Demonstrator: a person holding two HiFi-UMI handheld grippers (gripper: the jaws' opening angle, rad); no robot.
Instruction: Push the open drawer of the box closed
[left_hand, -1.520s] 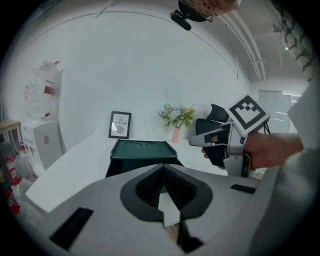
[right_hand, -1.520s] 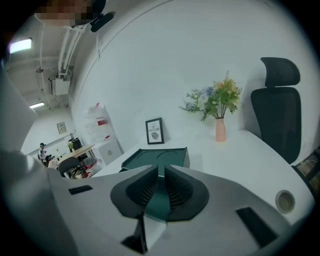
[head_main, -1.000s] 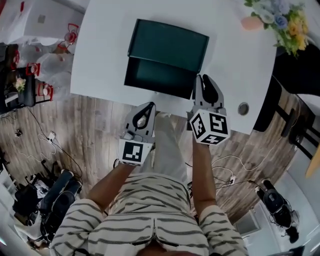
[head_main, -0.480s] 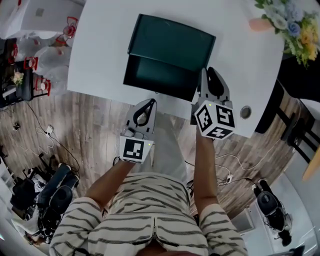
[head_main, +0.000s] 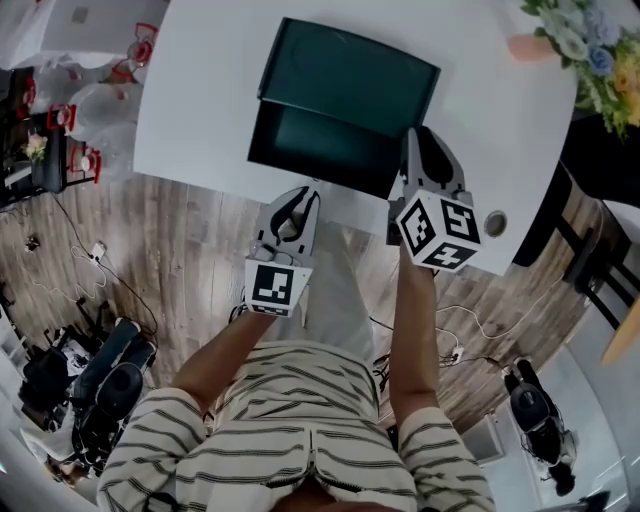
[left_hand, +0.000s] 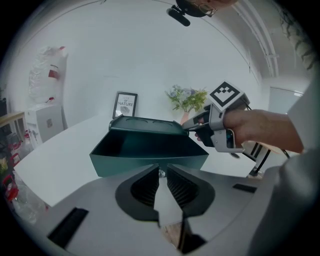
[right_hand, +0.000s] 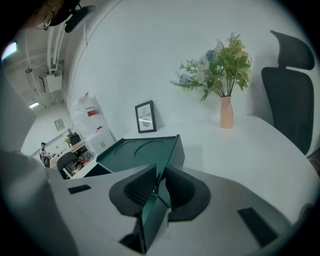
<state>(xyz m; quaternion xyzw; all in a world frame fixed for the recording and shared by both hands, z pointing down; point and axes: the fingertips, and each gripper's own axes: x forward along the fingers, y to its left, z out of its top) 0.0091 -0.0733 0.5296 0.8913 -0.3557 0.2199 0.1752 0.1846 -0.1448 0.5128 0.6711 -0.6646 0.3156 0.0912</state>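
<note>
Left gripper (left_hand: 160, 171): jaws pressed together with nothing between them, aimed at the middle of the drawer's front wall and just short of it.
Left arm: bare forearm reaches forward from the striped shirt, and the gripper hangs over the near edge of the white table (head_main: 200, 100).
Drawer (head_main: 320, 150): dark green, pulled fully out of the box toward the person, and empty as far as the views show.
Box (head_main: 350, 75): dark green, sits on the table behind the drawer, well back from the near edge.
Right gripper (head_main: 422, 138): jaws drawn together and empty, sitting over the drawer's right front corner, with the side wall showing in the gap behind the tips. Whether the tips touch the wall I cannot tell.
Right arm: stretched further forward than the left, marker cube facing up.
Step in hand: lining up for the push, judged from the drawer being fully open.
Next move: likely to bring both closed tips flat against the front wall and press straight away from the person. Even pressure on both sides should keep the drawer from skewing and the box from sliding on the smooth table.
</note>
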